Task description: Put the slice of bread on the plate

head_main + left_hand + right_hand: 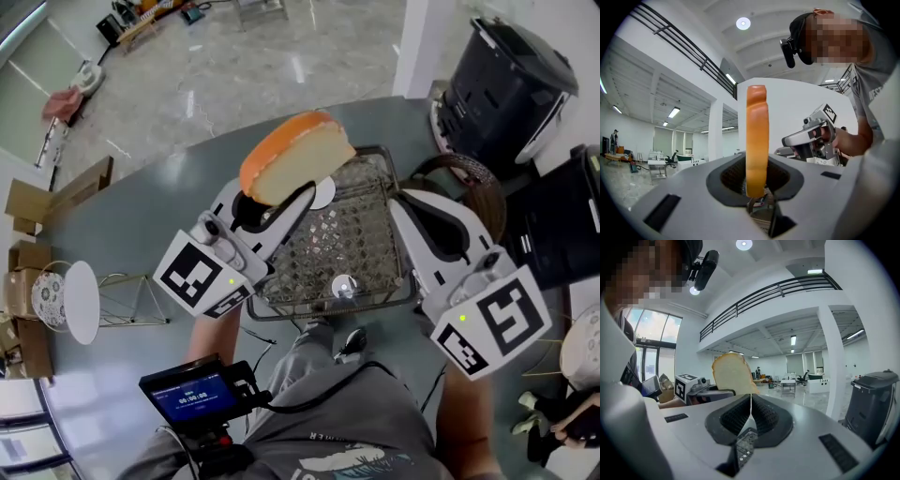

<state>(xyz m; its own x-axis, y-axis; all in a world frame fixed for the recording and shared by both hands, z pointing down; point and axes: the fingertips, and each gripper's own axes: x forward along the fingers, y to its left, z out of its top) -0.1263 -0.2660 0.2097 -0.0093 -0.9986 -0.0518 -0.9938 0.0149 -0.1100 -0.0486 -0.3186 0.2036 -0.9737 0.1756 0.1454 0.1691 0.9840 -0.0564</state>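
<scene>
1. Orange-crusted bread (295, 155) is sitting clamped upright in my left gripper (298, 199).
2. I am holding it above the basket's (361, 248) 11 o'clock corner.
3. My right gripper (400, 197), at the bread's 3 o'clock, is hanging clenched and empty.

A grey-blue round tabletop (150, 225) fills the middle of the frame, bearing a silver wire-mesh basket (361, 246) at centre, a dark woven wicker basket (476, 180) at upper right, and a gold wire stand (131, 298) holding a white round plate (82, 302) at left.
</scene>
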